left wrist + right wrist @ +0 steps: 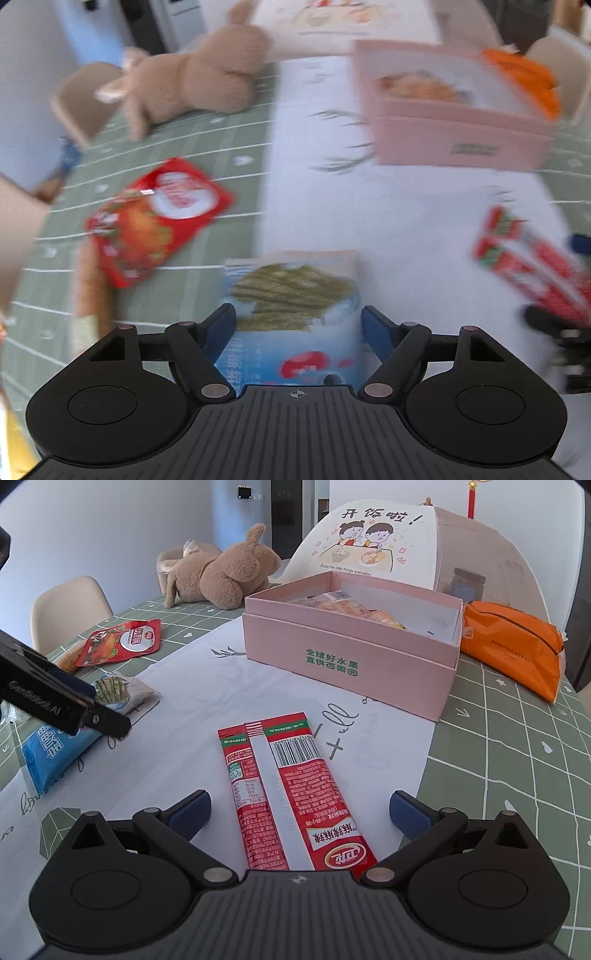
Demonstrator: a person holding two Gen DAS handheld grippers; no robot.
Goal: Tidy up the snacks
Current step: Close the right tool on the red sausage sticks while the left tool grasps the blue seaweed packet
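- The left gripper stood with its jaws spread wide, one on each side of the blue snack packet; its pads were not pressing on it, so nothing was held.
- The right gripper was likewise wide apart, straddling the near end of the long red snack packet, which lay flat and printed-side down on the white runner, untouched.
- The pink box sat open further back with a few packets already inside, so I judged it the place the snacks were bound for; a red pouch still lay off by the plush toy.
- Both packets were thin and flat on the cloth, so I thought a closing jaw could slide over the film, or pinch the runner along with it and drag the cloth.
- The two grippers were near each other; lifting both packets toward the box at once could knock them together.
- The left view was blurred, so I could not tell exactly how the blue packet lay.
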